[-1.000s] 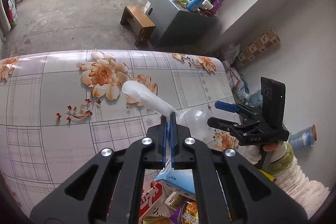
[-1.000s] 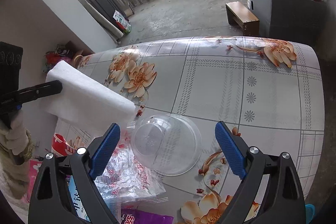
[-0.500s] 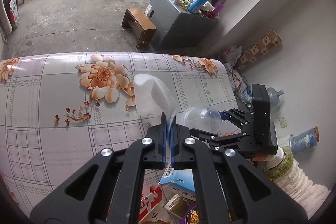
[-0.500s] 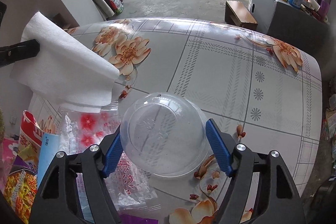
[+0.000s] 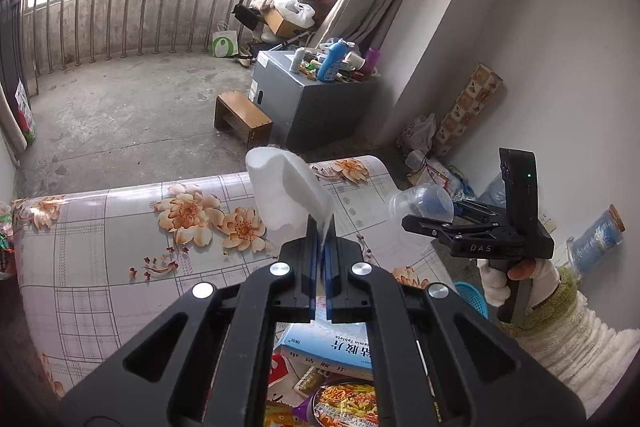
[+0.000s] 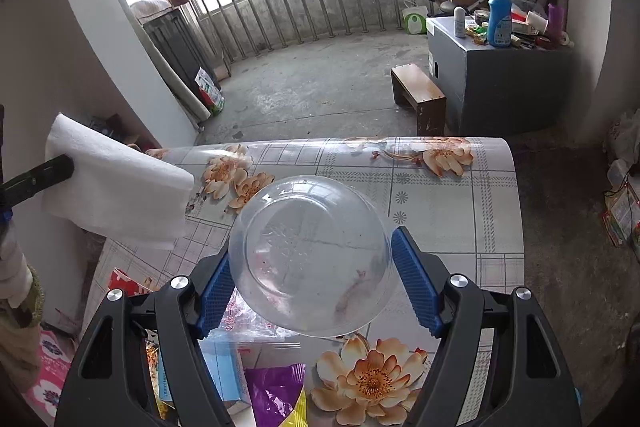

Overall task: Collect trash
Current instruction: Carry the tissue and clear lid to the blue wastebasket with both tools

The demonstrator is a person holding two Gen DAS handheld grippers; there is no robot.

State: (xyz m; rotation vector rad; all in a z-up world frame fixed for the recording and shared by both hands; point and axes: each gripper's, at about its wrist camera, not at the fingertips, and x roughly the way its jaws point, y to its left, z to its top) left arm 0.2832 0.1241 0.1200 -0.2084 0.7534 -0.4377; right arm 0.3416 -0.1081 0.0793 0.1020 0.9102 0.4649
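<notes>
My left gripper [image 5: 320, 239] is shut on a white tissue [image 5: 286, 193] and holds it up above the flowered table [image 5: 120, 251]. The tissue also shows at the left of the right wrist view [image 6: 116, 191]. My right gripper [image 6: 316, 267] is shut on a clear plastic bowl [image 6: 310, 255], lifted off the table and tipped on its side. In the left wrist view the right gripper [image 5: 420, 215] holds the bowl [image 5: 422, 201] beyond the table's right edge.
Snack wrappers, a blue box [image 5: 336, 347] and a noodle cup lid [image 5: 346, 403] lie at the table's near edge. A purple wrapper [image 6: 276, 395] and clear bag [image 6: 248, 323] lie under the right gripper. A blue basket [image 5: 474, 297] stands on the floor at the right.
The right gripper closed on the clear bowl and lifted it off the table. The left gripper rose with the tissue. Both views now look higher, towards the balcony.
</notes>
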